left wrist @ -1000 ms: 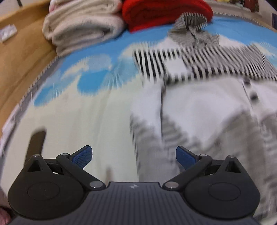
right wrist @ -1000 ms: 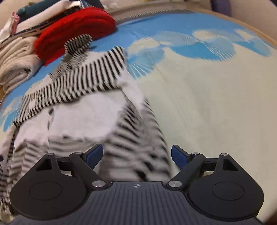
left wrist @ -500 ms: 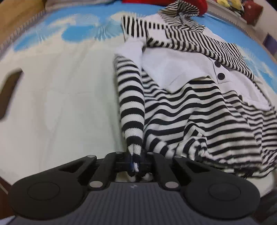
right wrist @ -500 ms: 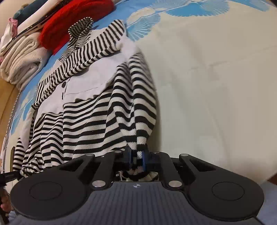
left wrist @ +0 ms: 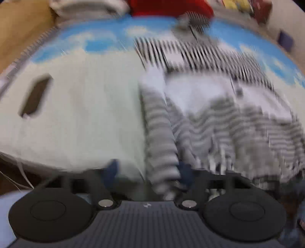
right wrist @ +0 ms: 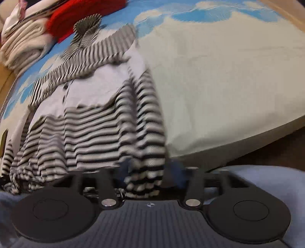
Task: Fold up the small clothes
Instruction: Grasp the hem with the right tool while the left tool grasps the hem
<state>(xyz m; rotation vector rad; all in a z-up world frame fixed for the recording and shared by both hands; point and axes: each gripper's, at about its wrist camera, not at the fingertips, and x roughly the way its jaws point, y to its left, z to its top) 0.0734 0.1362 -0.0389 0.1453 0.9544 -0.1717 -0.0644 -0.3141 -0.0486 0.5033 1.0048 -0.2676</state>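
Note:
A small black-and-white striped top with a white chest panel (left wrist: 219,106) lies flat on the bed, collar away from me; it also shows in the right wrist view (right wrist: 99,122). My left gripper (left wrist: 147,171) is open, its blue pads either side of the left sleeve's cuff (left wrist: 164,171) at the bed's near edge. My right gripper (right wrist: 150,169) is open too, with the right sleeve's cuff (right wrist: 144,179) lying loose between its fingers. Both views are motion-blurred.
The bed cover (right wrist: 219,85) is cream with blue and white clouds. Folded cream towels (right wrist: 22,43) and a red garment (right wrist: 82,17) are stacked at the far end. A wooden surface (left wrist: 21,32) lies beyond the bed's left edge. A dark slot-shaped mark (left wrist: 35,95) shows at left.
Half a second ago both grippers were shut on the sleeve cuffs. Now both have opened and the cuffs lie loose between the fingers. Both cameras are moving.

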